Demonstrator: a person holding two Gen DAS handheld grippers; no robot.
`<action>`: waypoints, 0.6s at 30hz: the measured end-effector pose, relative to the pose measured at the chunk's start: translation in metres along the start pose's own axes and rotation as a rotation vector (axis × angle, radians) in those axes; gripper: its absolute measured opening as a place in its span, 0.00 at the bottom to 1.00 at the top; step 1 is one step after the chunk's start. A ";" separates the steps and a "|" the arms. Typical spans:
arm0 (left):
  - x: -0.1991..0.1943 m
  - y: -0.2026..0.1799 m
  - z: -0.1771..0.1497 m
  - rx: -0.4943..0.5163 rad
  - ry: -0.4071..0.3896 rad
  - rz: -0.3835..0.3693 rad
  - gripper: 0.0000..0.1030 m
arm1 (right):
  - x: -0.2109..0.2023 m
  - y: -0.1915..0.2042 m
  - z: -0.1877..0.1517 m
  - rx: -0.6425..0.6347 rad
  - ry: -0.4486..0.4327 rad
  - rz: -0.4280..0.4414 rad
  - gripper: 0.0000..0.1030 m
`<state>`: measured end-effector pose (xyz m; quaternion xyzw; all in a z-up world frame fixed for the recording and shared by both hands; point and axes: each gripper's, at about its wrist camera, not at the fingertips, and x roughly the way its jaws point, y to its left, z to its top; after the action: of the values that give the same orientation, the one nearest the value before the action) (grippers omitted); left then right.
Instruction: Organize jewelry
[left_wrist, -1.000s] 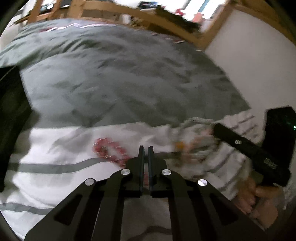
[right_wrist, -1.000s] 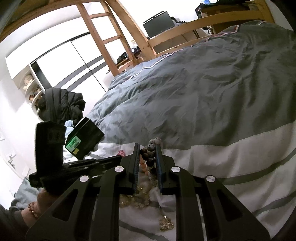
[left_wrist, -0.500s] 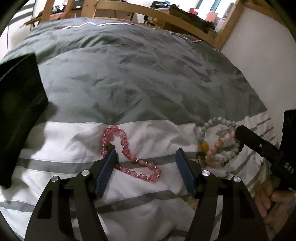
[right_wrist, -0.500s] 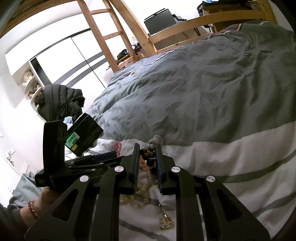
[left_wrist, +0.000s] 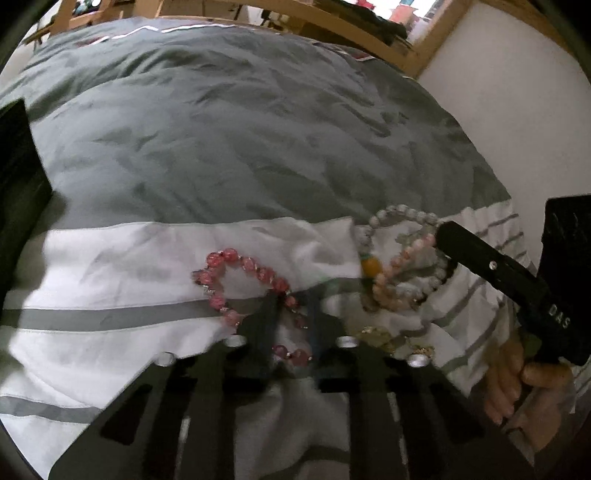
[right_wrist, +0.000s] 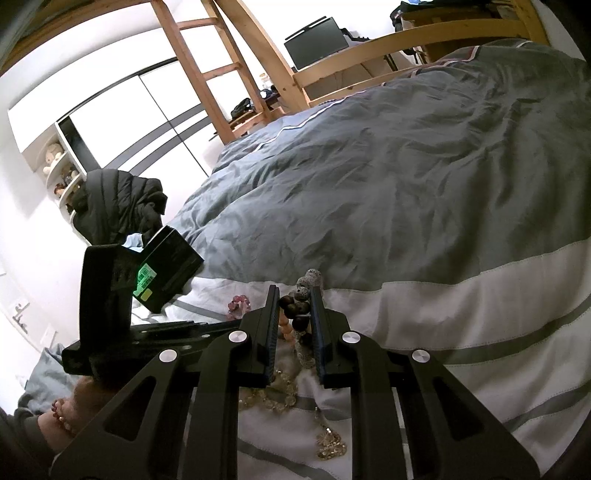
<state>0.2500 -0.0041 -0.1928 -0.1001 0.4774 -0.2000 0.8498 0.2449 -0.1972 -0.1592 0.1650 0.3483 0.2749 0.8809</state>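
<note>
A pink bead bracelet (left_wrist: 236, 280) lies on the white band of the duvet (left_wrist: 110, 266). My left gripper (left_wrist: 291, 310) points down at it, blurred, its jaws closing with the near strand of beads pinched between them. To the right, my right gripper (left_wrist: 448, 236) stays shut on a bundle of bead bracelets (left_wrist: 399, 273): grey speckled, peach and an amber bead. In the right wrist view dark and speckled beads (right_wrist: 299, 314) sit between the right gripper (right_wrist: 293, 299) fingers. The left gripper (right_wrist: 229, 325) lies to its left, beside the pink bracelet (right_wrist: 238, 306).
Gold-coloured chain jewelry (right_wrist: 280, 398) lies loose under the right gripper and shows as gold jewelry (left_wrist: 376, 336) in the left wrist view. A black box (right_wrist: 170, 266) stands on the bed at the left. Grey duvet stretches beyond; a wooden bed frame (right_wrist: 369, 62) and ladder stand behind.
The left gripper went from shut to wide open over the pink bracelet, then closed around its near strand. The right gripper and its bundle have not moved.
</note>
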 end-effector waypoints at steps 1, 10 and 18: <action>-0.002 -0.002 0.000 0.003 -0.008 -0.001 0.09 | 0.000 0.000 0.000 0.002 -0.003 0.001 0.17; -0.019 -0.019 0.003 0.042 -0.081 -0.045 0.07 | -0.009 -0.001 0.003 0.015 -0.049 0.017 0.17; -0.041 -0.028 0.011 0.053 -0.158 -0.080 0.06 | -0.026 0.010 0.013 0.008 -0.096 0.033 0.17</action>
<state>0.2332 -0.0115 -0.1453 -0.1118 0.3992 -0.2378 0.8784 0.2340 -0.2062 -0.1315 0.1871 0.3040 0.2797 0.8913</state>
